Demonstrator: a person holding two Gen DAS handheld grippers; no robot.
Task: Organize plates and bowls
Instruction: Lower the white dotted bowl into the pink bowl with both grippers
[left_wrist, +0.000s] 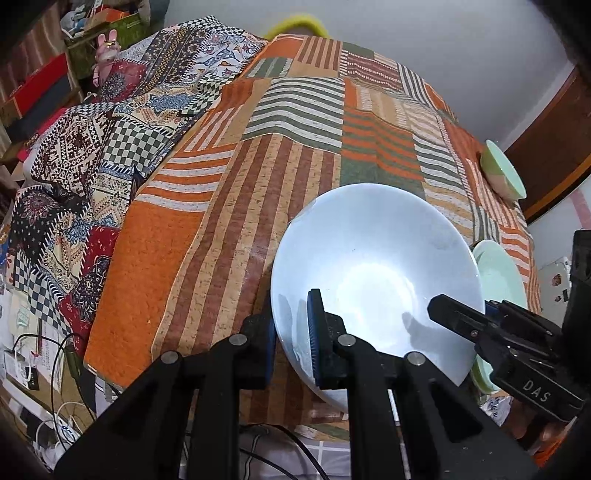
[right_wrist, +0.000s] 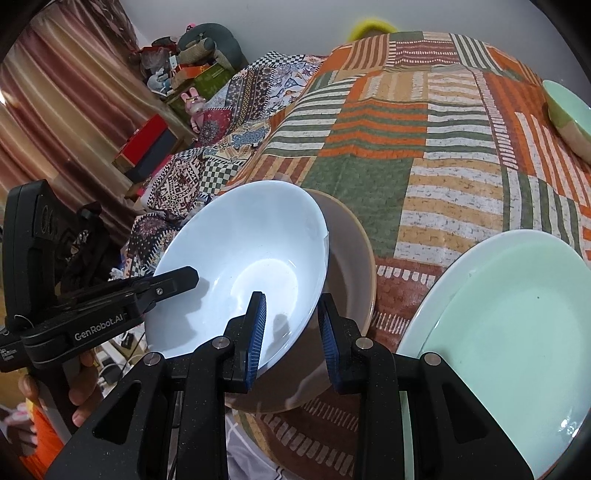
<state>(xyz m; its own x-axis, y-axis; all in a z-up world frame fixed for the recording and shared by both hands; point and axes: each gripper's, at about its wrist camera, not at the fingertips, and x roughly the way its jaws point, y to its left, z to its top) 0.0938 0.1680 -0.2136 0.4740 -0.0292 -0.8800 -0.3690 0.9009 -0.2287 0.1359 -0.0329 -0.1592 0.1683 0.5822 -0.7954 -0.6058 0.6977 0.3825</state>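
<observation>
the big bowl (right_wrist: 236, 258) is pale blue-white inside. the bowl under it (right_wrist: 351, 266) is tan-brown. the plate (right_wrist: 517, 332) is mint green with a paler rim. the small bowl (left_wrist: 502, 173) at the far edge is mint inside, yellow-green and beige outside. the bedcover (left_wrist: 295, 147) is a patchwork of orange, green, brown and cream stripes. the blanket (left_wrist: 110, 147) beside it mixes black-and-white checks with dark red and blue florals. the left gripper (left_wrist: 291, 332) and right gripper (right_wrist: 291, 332) are black with blue ribbed pads. the curtain (right_wrist: 66, 92) is striped brown and beige.
</observation>
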